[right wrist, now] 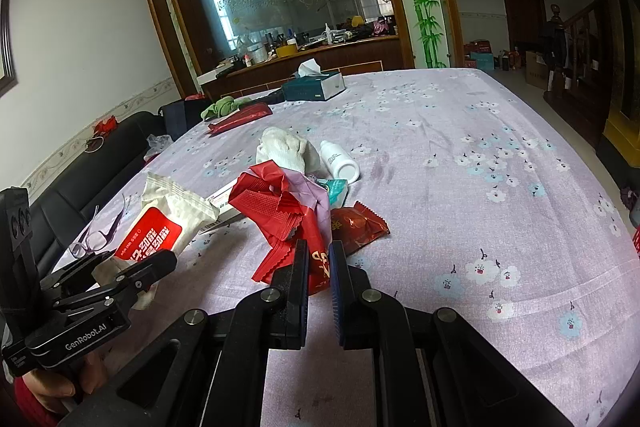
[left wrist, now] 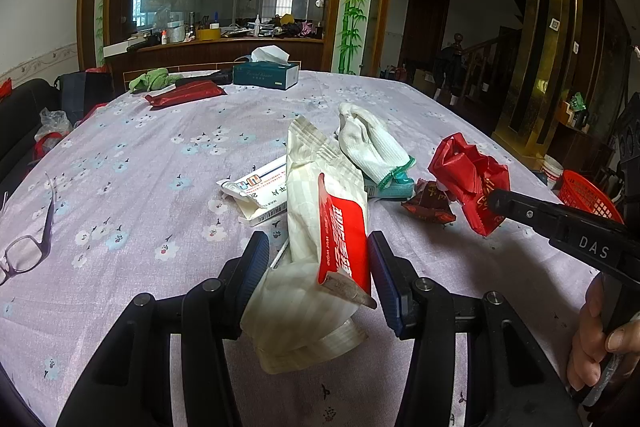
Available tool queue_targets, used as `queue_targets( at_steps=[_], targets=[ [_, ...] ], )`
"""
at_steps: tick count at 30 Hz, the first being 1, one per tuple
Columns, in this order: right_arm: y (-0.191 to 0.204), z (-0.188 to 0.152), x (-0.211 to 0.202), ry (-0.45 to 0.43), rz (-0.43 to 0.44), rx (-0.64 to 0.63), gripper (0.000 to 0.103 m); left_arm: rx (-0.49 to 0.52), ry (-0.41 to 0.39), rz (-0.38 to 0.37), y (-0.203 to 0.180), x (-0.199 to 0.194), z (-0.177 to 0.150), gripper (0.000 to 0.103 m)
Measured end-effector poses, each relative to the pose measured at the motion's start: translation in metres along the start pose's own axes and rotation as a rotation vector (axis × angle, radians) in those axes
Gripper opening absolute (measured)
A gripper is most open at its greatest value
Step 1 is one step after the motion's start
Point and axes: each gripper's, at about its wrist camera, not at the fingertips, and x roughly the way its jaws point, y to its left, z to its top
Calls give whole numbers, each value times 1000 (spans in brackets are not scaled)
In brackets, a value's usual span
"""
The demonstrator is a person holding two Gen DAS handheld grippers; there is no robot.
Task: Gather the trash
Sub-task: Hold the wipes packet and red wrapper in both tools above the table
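At the far left of the surface point(left wrist: 120, 131), covered in a lilac floral cloth, a pair of glasses point(left wrist: 28, 247) lies near the edge. Further back, a green rag point(left wrist: 154, 78), a flat red packet point(left wrist: 186, 93) and a dark tissue box point(left wrist: 266, 74) sit in a loose row.

Toward the middle, the left gripper point(left wrist: 318, 267) has its jaws spread on either side of a cream wet-wipe pack point(left wrist: 320, 219) with a red label; the pack lies between the blue pads, and whether they touch it is hard to tell. Under the pack's far end lies a white medicine carton point(left wrist: 256, 193), and just beyond it a white knitted glove point(left wrist: 370, 139) with a green cuff, next to a small white bottle point(right wrist: 340, 161).

To the right, a dark red snack wrapper point(left wrist: 430, 205) lies flat on the cloth. The right gripper point(right wrist: 319, 267) is pinching a crumpled red plastic wrapper point(right wrist: 276, 211), held just above the surface beside the snack wrapper. At the far right edge, beyond the surface, a red basket point(left wrist: 588, 199) shows.
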Motion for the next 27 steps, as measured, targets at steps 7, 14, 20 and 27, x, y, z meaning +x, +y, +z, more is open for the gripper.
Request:
queue_targets(
  at_steps=[7,14,20,27],
  targets=[
    [-1,1,1,0,-1,0,10,0,-1,0,0,0,0,49],
    [-3,1,1,-2,-7,3,10,1,0,1,0,0,-1,49],
    [-3,1,2,0,-34,14,10,10,0,5,-2,1,1,49],
    [-22,3,-16,12,-8,123,10,-57,39,-95,-6,-1,8,49]
  ],
)
